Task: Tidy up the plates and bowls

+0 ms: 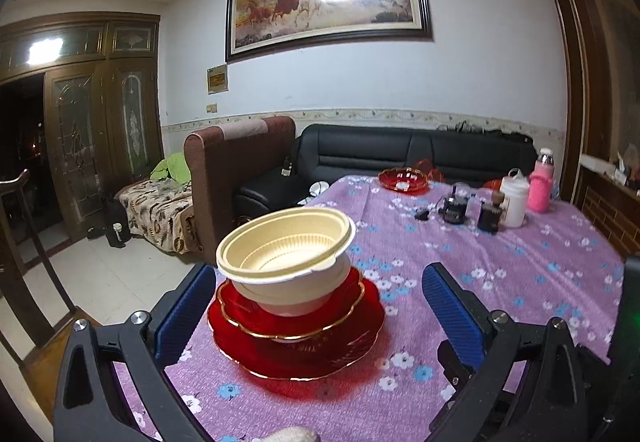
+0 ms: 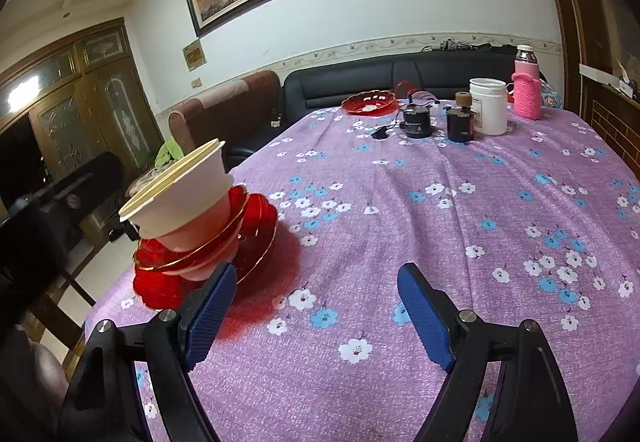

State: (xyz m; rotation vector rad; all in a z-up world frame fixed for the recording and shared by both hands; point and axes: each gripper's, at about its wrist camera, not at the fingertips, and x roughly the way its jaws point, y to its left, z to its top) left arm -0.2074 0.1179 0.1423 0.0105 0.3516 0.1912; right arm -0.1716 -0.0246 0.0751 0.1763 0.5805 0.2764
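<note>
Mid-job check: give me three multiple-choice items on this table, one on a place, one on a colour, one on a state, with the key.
1. Where does the cream bowl sit?
A. On the stack of red plates
B. Beside the white tub
C. On the black sofa

2. What colour is the knitted sleeve on the flask?
A. Green
B. Pink
C. Black

3. How is the right gripper?
A. Shut on a plate
B. Shut on the bowl
C. Open, nothing between its fingers

Key: 1 A, the bowl rests atop the red stack. 2 B, the sleeve is plainly pink. 3 C, the blue pads stand wide apart over bare tablecloth.
</note>
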